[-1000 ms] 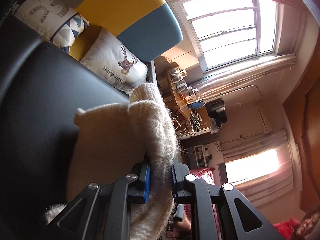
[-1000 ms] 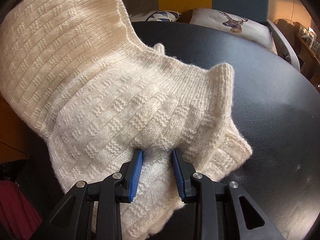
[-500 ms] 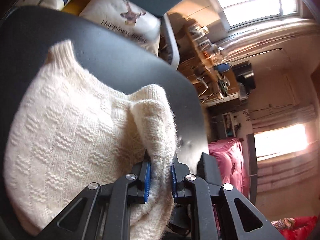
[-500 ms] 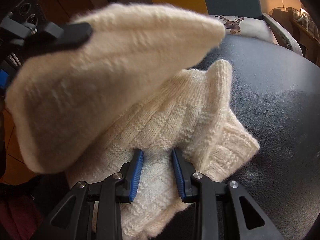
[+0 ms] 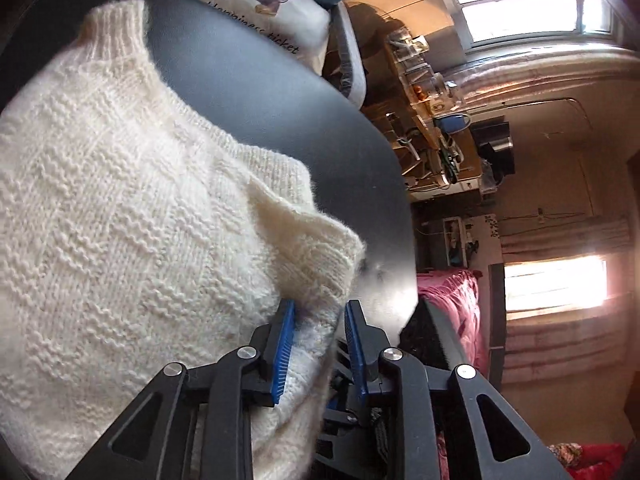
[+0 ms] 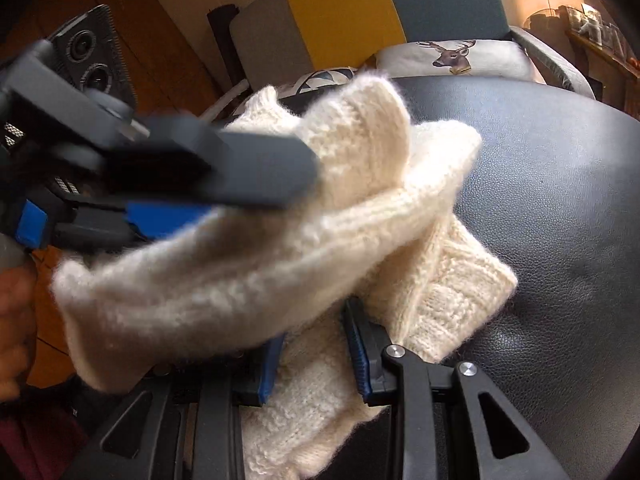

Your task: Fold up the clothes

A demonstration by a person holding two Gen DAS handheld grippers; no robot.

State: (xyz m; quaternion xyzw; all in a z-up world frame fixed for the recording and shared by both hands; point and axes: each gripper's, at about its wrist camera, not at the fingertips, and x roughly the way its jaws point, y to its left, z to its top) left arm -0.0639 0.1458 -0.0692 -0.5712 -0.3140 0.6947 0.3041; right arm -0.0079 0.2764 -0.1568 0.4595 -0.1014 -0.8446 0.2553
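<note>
A cream knitted sweater point(image 5: 140, 220) lies on a black leather surface point(image 5: 280, 92). In the left wrist view my left gripper point(image 5: 319, 320) is shut on a thick folded edge near the ribbed hem. The right wrist view shows the same sweater point(image 6: 440, 260) doubled over. There the left gripper point(image 6: 256, 196), blurred, holds its fold above and across the lower layer. Under that fold my right gripper point(image 6: 314, 344) is shut on the lower layer, and the fold partly hides its left pad.
A deer-print pillow point(image 6: 452, 56) and a yellow and blue sofa back point(image 6: 340, 20) stand behind the black surface point(image 6: 560, 200). A hand point(image 6: 12, 320) shows at the left edge. Pink bedding point(image 5: 452, 308) and a cluttered desk point(image 5: 432, 120) lie beyond the surface's rim.
My left gripper has swung its held sweater edge over and down toward the right gripper, laying a fold across the body. The right gripper has kept its place and hold.
</note>
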